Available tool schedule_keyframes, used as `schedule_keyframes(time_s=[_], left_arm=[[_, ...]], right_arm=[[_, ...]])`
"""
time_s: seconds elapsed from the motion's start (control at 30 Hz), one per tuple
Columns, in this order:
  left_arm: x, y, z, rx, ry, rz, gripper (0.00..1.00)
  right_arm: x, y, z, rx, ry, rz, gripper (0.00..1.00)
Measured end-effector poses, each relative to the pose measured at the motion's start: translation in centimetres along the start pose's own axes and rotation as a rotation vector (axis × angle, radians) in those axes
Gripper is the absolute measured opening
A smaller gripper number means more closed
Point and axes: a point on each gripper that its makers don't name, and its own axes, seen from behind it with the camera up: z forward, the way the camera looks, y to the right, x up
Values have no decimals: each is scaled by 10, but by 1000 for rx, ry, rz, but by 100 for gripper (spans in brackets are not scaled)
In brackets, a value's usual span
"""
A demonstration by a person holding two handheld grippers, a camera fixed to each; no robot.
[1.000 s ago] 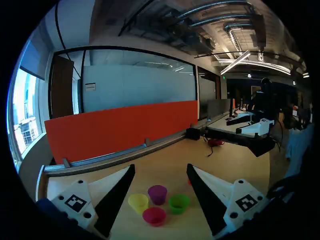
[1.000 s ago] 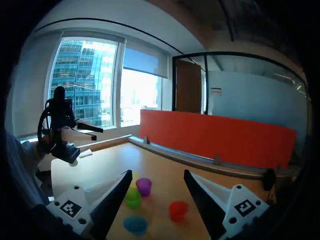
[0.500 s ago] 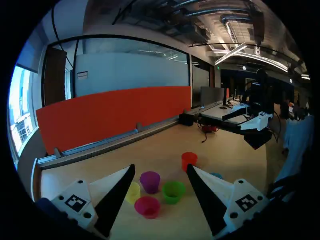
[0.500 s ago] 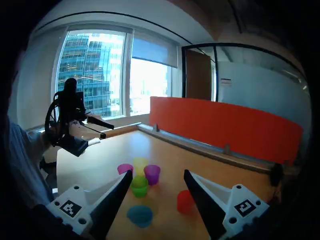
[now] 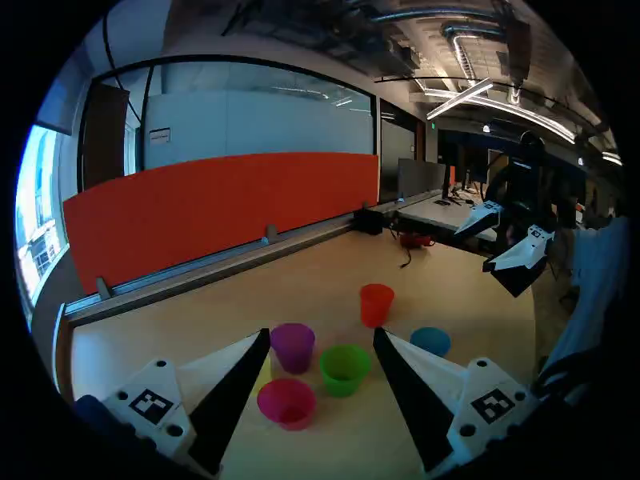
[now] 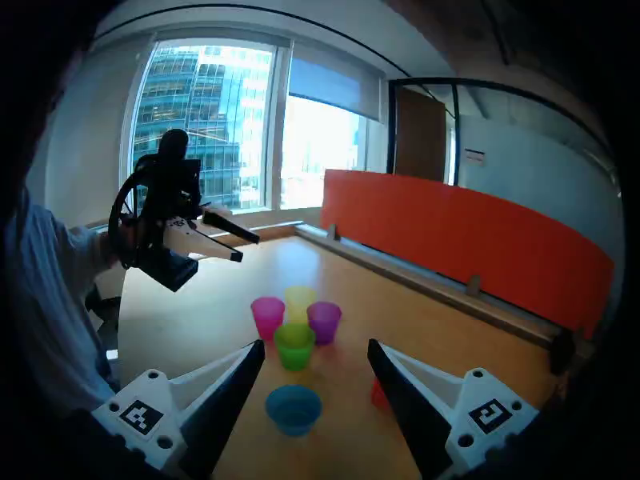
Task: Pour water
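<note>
**Left gripper view.** The left claw (image 5: 320, 332) is held above the table (image 5: 240, 304) with its fingers wide apart and nothing between them. Directly ahead, a cluster of cups is seen on the table: the purple cup (image 5: 293, 346), the green cup (image 5: 345, 370) just beside it, and the pink cup (image 5: 286, 402) nearest the camera. The orange cup (image 5: 376, 304) stands farther off, and the blue cup (image 5: 430, 341) is set to the right of it. All of them stand upright. Whether any cup contains water cannot be told. The right claw (image 5: 470, 250) is seen raised at the far right, spread and empty.

**Right gripper view.** The right claw (image 6: 314, 344) is likewise spread, with nothing gripped. The blue cup (image 6: 294, 408) lies between its fingers, nearest the camera. The green cup (image 6: 294, 344), pink cup (image 6: 267, 316), yellow cup (image 6: 300, 300) and purple cup (image 6: 324, 320) are grouped beyond it. The orange cup (image 6: 378, 392) is partly hidden by the right-hand finger. The left claw (image 6: 250, 249) is seen at the left, held in a hand above the table (image 6: 200, 320), open.

**Step in hand.** The approach is judged to be under way; no cup has been grasped yet. For the next move, one cup is to be selected, a claw lowered around its wall and closed gently. The cups look light, so tipping and crushing are to be avoided.
</note>
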Motion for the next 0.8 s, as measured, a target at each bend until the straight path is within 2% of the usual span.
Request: schedule_keyframes(time_s=[0.47, 0.8], left_arm=[[-40, 16, 20, -36, -65, 20, 96], [-62, 30, 28, -78, -109, 46, 96]], right_arm=[[-48, -15, 14, 46, -82, -8, 100], [-80, -21, 22, 62, -147, -27, 100]])
